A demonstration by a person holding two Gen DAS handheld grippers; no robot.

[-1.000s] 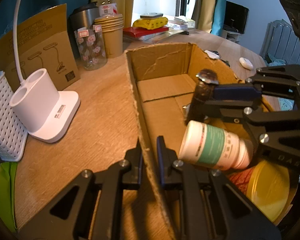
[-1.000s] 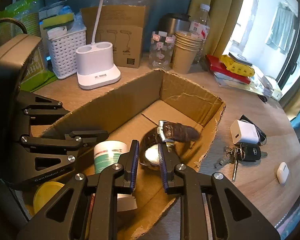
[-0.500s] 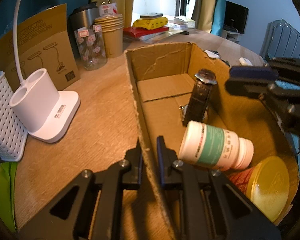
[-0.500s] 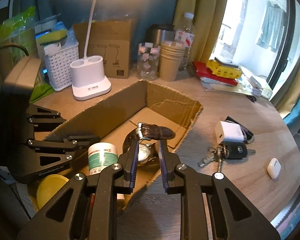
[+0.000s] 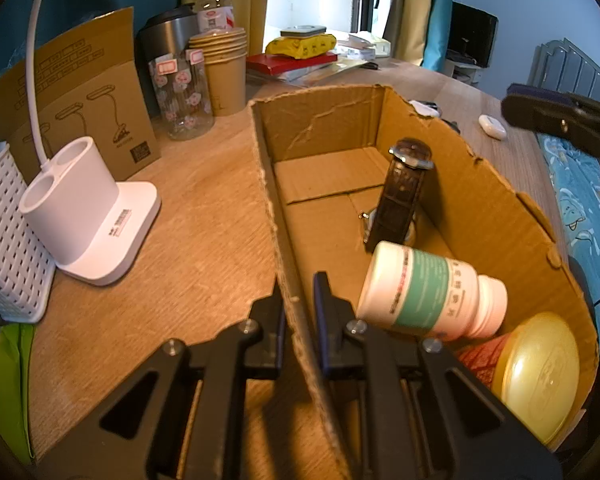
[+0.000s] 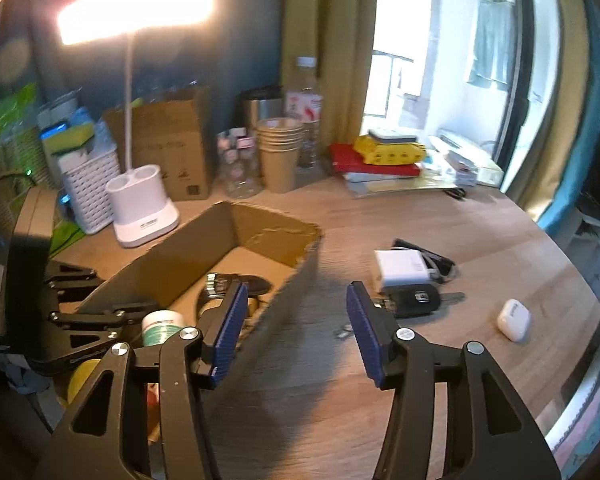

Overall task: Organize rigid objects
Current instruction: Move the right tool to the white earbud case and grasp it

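The left tool is clamped on the near wall of the cardboard box standing on the wooden counter; inside lie a wristwatch, a white pill bottle with a green label on its side, and a yellow-lidded jar. The right tool hangs over the counter just right of the box, its jaws opening with nothing between them. Beyond it on the counter sit a white charger, a car key and a white earbud case.
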